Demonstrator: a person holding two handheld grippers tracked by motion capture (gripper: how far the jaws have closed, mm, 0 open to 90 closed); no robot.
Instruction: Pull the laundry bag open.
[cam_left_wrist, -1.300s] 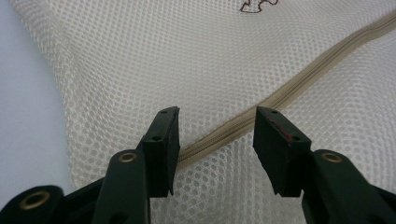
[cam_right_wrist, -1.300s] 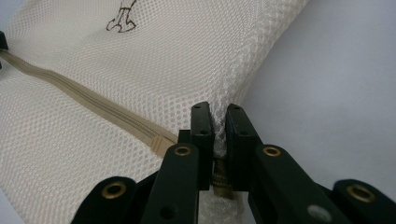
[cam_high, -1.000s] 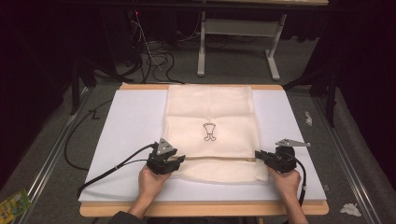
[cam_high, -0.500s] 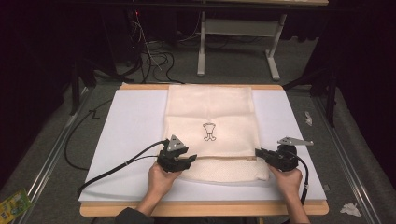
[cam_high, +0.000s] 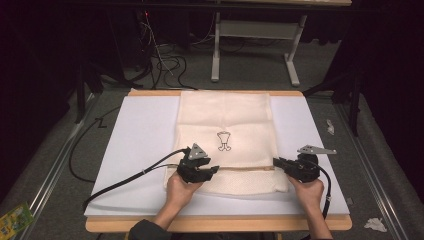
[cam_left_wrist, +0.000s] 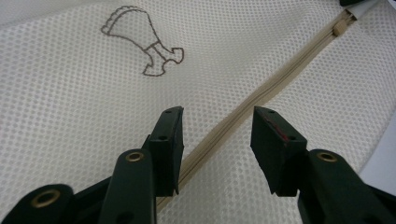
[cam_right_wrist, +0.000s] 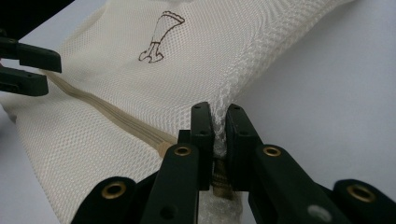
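At the table's near edge, the right gripper (cam_right_wrist: 219, 140) is clamped on the right edge of a cream mesh bag (cam_high: 225, 120), beside the end of its zipper (cam_left_wrist: 252, 100). The left gripper (cam_left_wrist: 217, 140) is held with jaws spread wide, straddling the zipper above the mesh. The bag is laid flat on a white board (cam_high: 135, 135), a small printed emblem (cam_high: 223, 141) at its middle.

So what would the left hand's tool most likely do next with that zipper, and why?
Probably ease down and close on the zipper. The left tool is open, its jaws either side of the zipper line on the mesh laundry bag, while the right tool already pinches the bag's edge, steadying it.
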